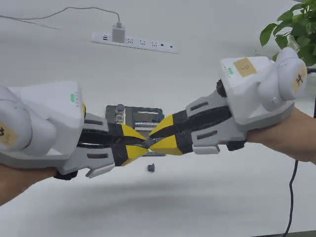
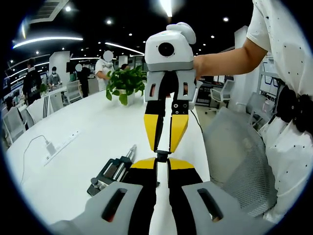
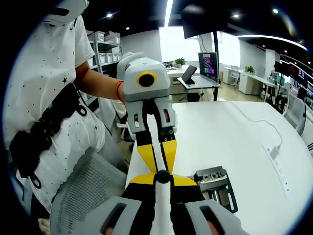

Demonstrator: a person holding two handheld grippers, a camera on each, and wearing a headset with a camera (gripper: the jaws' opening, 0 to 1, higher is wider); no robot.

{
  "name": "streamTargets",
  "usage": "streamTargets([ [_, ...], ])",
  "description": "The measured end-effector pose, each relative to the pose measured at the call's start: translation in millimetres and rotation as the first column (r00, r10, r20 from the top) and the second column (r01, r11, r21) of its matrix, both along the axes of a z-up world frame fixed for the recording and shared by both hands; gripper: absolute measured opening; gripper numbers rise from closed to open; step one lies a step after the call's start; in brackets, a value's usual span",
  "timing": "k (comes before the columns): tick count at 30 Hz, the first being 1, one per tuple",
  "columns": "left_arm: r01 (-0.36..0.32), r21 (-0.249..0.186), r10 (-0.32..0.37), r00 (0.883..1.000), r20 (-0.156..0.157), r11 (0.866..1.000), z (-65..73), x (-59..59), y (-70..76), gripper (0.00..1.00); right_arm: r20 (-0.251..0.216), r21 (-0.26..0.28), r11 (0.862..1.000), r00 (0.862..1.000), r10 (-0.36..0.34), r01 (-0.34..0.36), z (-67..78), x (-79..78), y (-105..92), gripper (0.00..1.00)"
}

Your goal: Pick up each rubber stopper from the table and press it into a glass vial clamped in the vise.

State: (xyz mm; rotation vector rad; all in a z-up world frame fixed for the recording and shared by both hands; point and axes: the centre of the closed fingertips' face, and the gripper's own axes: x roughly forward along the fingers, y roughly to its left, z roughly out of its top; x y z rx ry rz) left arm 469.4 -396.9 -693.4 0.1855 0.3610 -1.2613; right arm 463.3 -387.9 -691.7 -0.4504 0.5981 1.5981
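White table [image 1: 222, 197] bears a vise [image 1: 140, 116] and loose stopper [image 1: 151, 168]; above, left gripper [image 1: 143, 144] and right gripper [image 1: 154, 140] meet tip to tip, both narrow, the right pinching a small dark piece [image 3: 163, 177].

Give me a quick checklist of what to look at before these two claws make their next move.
1. Vial standing in the vise: ok.
2. Vial mouth free for a stopper: cannot tell.
3. Loose stopper lying on the table in front of the vise: ok.
4. Left gripper and right gripper with fingers closed, tips meeting: ok.
5. Which gripper holds the small dark piece between the tips: cannot tell.
6. Tips lined up with the vial: not ok, they sit off to its side.
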Motion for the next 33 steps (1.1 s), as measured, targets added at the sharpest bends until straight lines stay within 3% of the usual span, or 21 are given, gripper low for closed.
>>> streamTargets([
  [7, -0.008, -0.003, 0.008, 1.000, 0.013, 1.000, 0.1, -0.4, 1.3, 0.04, -0.009, -0.003, 1.000, 1.000, -0.002, 0.002, 0.8, -1.2, 1.7, 0.06],
  [13, -0.031, 0.016, 0.030, 0.999, 0.017, 0.999, -5.3, 0.9, 11.2, 0.05, -0.005, -0.002, 1.000, 1.000, -0.013, 0.013, 5.3, 2.7, 2.5, 0.06],
  [22, -0.093, 0.038, 0.093, 0.996, 0.016, 0.995, -16.8, 3.7, 30.4, 0.16, 0.007, -0.007, 0.999, 0.999, -0.047, 0.047, 7.9, 14.8, 3.1, 0.06],
  [33, -0.175, 0.060, 0.175, 0.985, 0.017, 0.983, -32.4, 8.0, 56.3, 0.36, 0.020, -0.027, 0.996, 0.997, -0.079, 0.080, 7.7, 29.8, 11.8, 0.06],
])
